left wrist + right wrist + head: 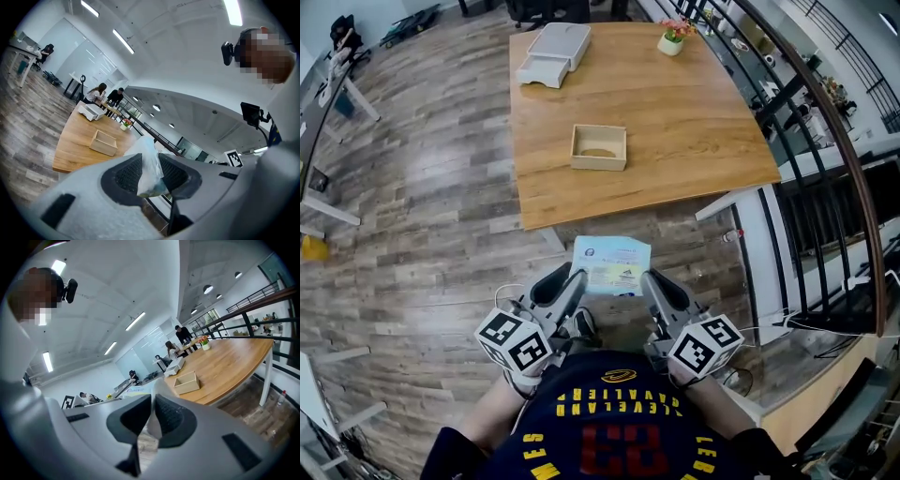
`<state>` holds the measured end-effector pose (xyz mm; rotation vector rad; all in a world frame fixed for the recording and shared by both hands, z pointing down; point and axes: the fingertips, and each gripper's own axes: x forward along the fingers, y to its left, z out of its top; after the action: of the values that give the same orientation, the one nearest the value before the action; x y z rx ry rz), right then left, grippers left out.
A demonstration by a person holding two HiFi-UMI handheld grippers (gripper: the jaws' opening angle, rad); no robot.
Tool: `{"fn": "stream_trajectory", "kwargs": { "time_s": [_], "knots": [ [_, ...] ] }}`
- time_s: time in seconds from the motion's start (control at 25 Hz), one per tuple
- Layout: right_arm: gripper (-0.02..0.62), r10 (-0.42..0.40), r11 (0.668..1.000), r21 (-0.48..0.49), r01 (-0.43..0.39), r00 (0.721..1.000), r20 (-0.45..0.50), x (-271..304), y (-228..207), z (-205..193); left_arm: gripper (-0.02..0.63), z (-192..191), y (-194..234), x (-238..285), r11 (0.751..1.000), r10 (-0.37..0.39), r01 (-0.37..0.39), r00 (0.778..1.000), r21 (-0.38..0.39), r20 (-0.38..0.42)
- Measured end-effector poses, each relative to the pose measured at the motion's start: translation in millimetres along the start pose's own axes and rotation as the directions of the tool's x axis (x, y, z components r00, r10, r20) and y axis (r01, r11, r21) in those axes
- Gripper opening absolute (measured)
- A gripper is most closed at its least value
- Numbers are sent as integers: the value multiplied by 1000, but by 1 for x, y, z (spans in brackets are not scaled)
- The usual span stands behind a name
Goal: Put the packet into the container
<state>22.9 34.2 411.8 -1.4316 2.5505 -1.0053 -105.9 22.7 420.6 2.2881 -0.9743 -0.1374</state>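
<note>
A pale blue and white plastic packet (611,264) hangs in the air over the floor, just short of the wooden table's near edge. My left gripper (578,275) is shut on its left edge, and my right gripper (646,276) is shut on its right edge. In the left gripper view the packet (149,168) sits pinched between the dark ribbed pads. In the right gripper view a thin edge of the packet (151,420) shows between the pads. The container, a shallow open wooden box (599,147), rests on the table ahead of both grippers; it also shows as the box (103,142) and the box (186,382).
The wooden table (675,122) carries a white drawer unit (554,52) at its far left and a small flower pot (671,39) at the far right. A black railing (825,141) runs along the right side. Wooden plank floor lies to the left. People sit at a distant table (105,96).
</note>
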Motion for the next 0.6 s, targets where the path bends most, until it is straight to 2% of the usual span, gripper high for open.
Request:
{"fn": "stream_trajectory", "kwargs": {
  "time_s": [0.36, 0.6],
  "knots": [
    [35, 3, 1000, 24, -1, 999, -52, 18, -17, -10, 112, -8, 19, 11, 999, 37, -38, 999, -25, -21],
    [34, 49, 999, 9, -48, 997, -64, 56, -37, 17, 112, 16, 39, 42, 997, 81, -81, 997, -19, 14]
  ]
}}
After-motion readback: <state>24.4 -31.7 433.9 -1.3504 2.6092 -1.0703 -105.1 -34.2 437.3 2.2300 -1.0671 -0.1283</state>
